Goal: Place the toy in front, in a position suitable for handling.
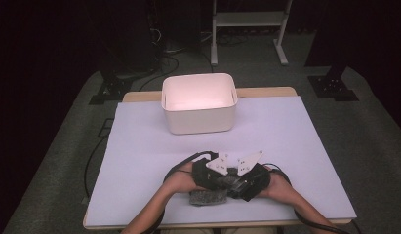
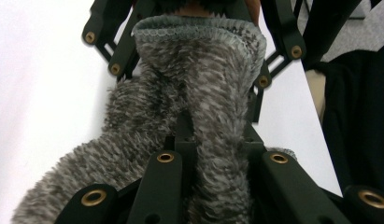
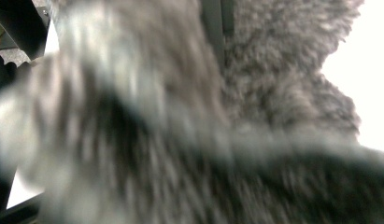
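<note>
We see a fuzzy grey sock near the table's front edge, its long axis running from the left gripper, clamped on it, to the right gripper; cuff opening faces the right one, whose jaws' state we cannot tell.

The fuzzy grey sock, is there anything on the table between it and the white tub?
No, nothing visible. The fuzzy grey sock sits at the near edge, held by the left claw and with the right claw at it. The white tub stands farther back, with only bare table cover between them.
</note>
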